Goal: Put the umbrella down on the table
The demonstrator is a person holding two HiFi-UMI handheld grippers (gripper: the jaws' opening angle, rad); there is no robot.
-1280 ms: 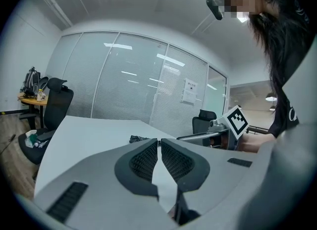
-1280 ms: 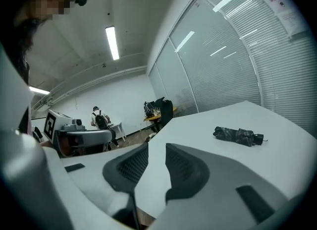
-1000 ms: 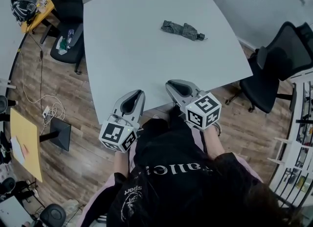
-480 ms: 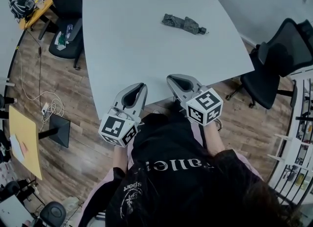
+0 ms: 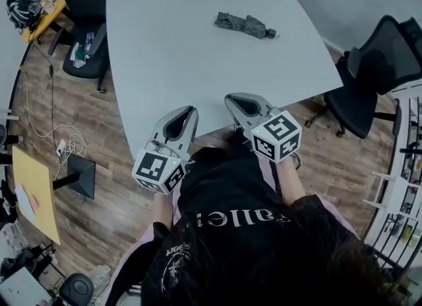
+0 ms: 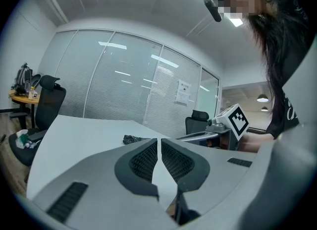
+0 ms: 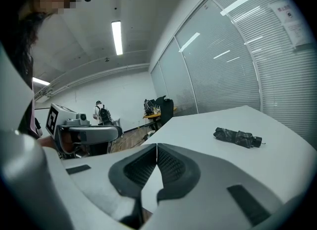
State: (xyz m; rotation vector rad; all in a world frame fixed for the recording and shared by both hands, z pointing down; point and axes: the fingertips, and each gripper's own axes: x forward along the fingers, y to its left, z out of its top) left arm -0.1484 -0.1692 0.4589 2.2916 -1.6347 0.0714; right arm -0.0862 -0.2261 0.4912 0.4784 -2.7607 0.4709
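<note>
- Umbrella (image 5: 245,24): folded up and wrapped, dark with a grey pattern. We see it lying flat on the white table (image 5: 171,67), on the far part of the top and towards the right side.
- In the right gripper view we see the umbrella (image 7: 237,138) on its side with its dark handle end pointing right. Nothing touches it.
- In the left gripper view we can only make out a small dark part of the umbrella (image 6: 133,139) beyond the jaws.
- Left gripper (image 5: 187,111): we see its jaws pressed together at the tips, with only a thin slit between the ribbed pads (image 6: 145,160) and nothing gripped. It is at the table's near edge, close to the person's body.
- Right gripper (image 5: 235,99): we see its jaws closed tip to tip and empty. It is beside the left one at the same near edge.
- Both grippers are well apart from the umbrella, with bare tabletop between.
- A black office chair (image 5: 386,67) stands off the table's right side, and another chair (image 5: 86,8) stands at its far left corner.
</note>
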